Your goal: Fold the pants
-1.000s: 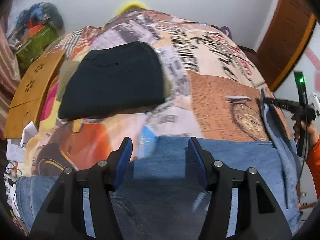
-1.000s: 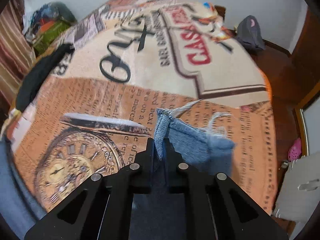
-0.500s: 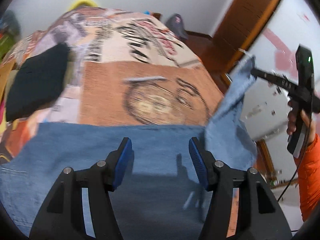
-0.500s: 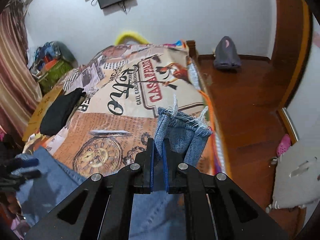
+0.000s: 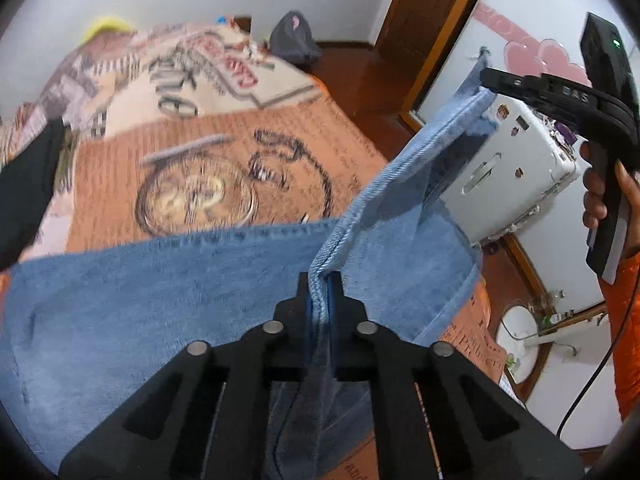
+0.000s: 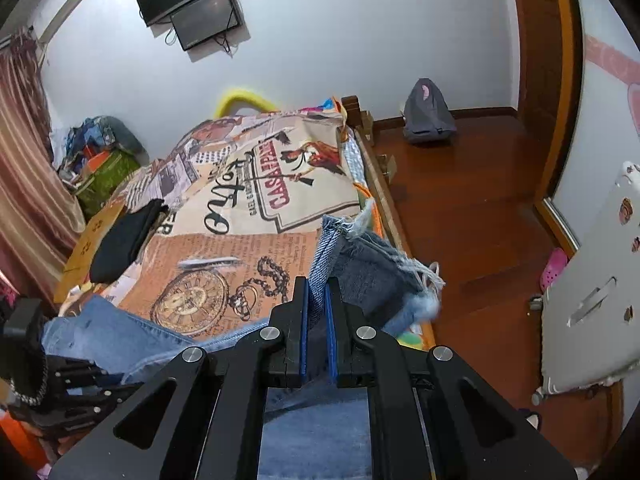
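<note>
Your left gripper [image 5: 318, 286] is clamped on a seam edge of the jeans [image 5: 160, 300], partway along the leg, and your right gripper [image 6: 317, 294] is pinched on the frayed hem [image 6: 384, 252] of the same leg, raised well above the bed [image 6: 240, 248]. Between the two grips the denim hangs in a slack band, while the rest of the jeans lies spread across the near edge of the bed, on the printed bedspread [image 5: 208, 152]. Judging by this, you are early in the fold: the leg end is lifted but not yet laid back over the body of the jeans, and no finished crease shows, so carrying the hem across, setting it down and any further folds remain. The left view gives you the lifted leg from the side, with your right hand [image 5: 600, 196] on the other tool and a white suitcase [image 5: 516, 168] behind. Only the right view shows the frayed hem up close, a black garment [image 6: 128, 240] farther up the bed, the wall screens [image 6: 192, 4] and a grey bag [image 6: 428, 114] on the floor
</note>
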